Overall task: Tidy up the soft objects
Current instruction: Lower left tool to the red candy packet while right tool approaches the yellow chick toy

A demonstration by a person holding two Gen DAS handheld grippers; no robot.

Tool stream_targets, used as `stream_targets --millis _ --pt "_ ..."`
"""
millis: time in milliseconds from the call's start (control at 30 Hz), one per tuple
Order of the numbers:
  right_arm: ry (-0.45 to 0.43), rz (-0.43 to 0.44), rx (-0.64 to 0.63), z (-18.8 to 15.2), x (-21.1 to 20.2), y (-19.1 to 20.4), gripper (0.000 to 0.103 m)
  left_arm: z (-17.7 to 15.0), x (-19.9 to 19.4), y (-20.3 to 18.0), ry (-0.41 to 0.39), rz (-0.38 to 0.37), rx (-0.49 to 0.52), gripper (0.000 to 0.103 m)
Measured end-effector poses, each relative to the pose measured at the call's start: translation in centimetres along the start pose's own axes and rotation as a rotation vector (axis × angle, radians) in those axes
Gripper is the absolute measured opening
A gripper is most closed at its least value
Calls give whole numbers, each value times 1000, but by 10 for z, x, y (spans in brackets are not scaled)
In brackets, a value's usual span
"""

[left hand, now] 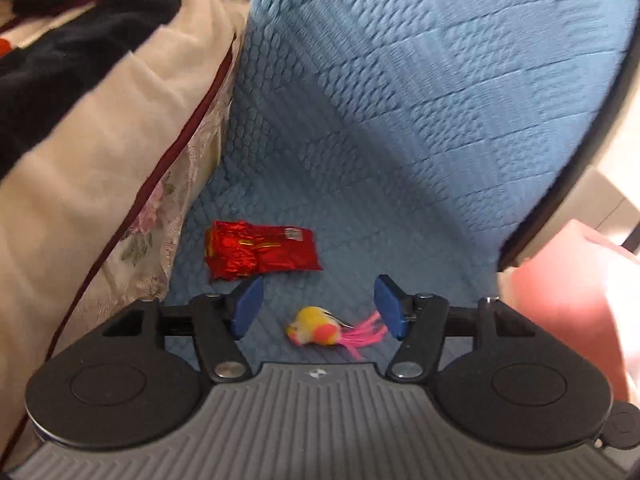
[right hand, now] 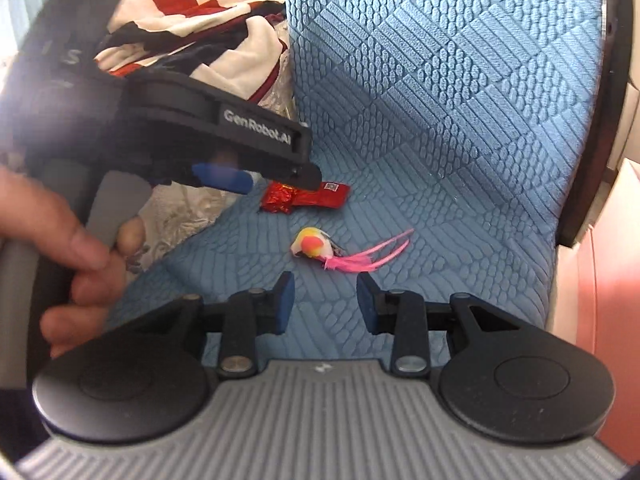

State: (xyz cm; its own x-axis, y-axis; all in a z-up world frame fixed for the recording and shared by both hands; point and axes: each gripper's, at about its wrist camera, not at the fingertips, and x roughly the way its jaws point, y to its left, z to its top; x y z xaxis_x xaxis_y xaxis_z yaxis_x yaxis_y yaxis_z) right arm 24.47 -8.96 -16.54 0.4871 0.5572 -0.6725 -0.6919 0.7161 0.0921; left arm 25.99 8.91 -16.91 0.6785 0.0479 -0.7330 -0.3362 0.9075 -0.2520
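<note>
**Two small items loose on the seat, nothing gathered yet**

Two grippers over blue seat [left hand: 400, 120], both empty. Left gripper [left hand: 318, 307]: jaws wide apart, toy [left hand: 316, 326] seen between them but not pinched. Right gripper [right hand: 325, 300]: jaws part open, just short of the toy. Toy lies mid-seat, pink feathers trailing toward the right edge. Red wrapper [left hand: 262, 250] just beyond it, near the cloth pile [left hand: 80, 160] along the left edge. Judgement: early stage; pickup and sorting both remain.
</note>
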Motion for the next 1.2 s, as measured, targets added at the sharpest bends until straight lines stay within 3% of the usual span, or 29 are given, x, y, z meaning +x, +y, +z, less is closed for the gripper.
stream_targets --millis 167,267,467,533,600,867,1000,1100,1200 --pt "19 20 -12 11 24 -4 37 12 27 5 80 22 -1 71" --pt "33 41 -27 16 36 -5 37 17 34 9 113 0 -19 81" --pt "98 64 -77 20 64 -2 37 28 50 15 130 53 -28 82" --pt "98 57 -97 20 71 -2 37 30 54 16 129 73 -34 82" --pt "99 35 -109 20 77 -2 47 32 58 18 128 82 -37 84" --pt "65 29 -180 22 92 7 48 35 71 23 137 136 -30 88" --pt "86 45 -227 17 100 16 48 32 74 39 146 153 -105 88" --pt "63 26 -283 9 101 21 48 30 75 53 147 128 -195 88" --pt "46 14 -284 7 102 21 47 29 76 57 137 115 -224 87"
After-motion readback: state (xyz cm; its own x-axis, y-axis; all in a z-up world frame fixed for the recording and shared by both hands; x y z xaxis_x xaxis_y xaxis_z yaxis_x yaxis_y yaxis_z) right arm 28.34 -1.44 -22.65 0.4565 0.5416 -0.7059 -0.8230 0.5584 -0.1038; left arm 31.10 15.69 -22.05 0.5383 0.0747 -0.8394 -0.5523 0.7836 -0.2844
